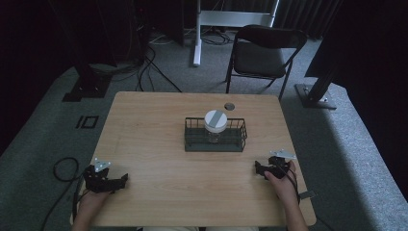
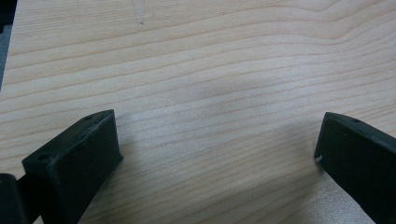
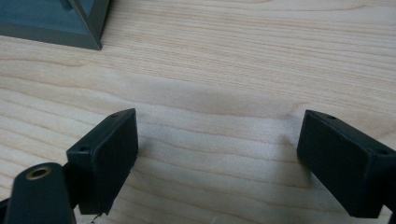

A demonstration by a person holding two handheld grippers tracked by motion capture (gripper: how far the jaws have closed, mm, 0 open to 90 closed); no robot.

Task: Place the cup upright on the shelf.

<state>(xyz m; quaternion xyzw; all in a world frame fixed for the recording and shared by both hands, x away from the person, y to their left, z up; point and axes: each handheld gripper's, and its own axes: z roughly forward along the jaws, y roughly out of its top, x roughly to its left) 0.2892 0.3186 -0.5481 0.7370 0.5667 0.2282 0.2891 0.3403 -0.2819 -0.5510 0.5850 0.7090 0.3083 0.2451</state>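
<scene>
The jar (image 1: 215, 122) with its white lid stands upright inside the dark wire basket (image 1: 192, 142) at mid-surface, well apart from both hands; the left gripper (image 1: 118, 182) and right gripper (image 1: 259, 169) rest low near the person's edge, jaws spread wide and grasping nothing, seemingly poised on either side for a two-handed reach toward it.

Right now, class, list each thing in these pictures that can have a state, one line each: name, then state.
White-lidded clear jar: upright, lid on, standing inside the basket.
Dark wire basket: upright on the table, holding the jar.
Left gripper: open, empty, over bare wood.
Right gripper: open, empty, near the basket's corner.
Black folding chair: unfolded, unoccupied.
</scene>
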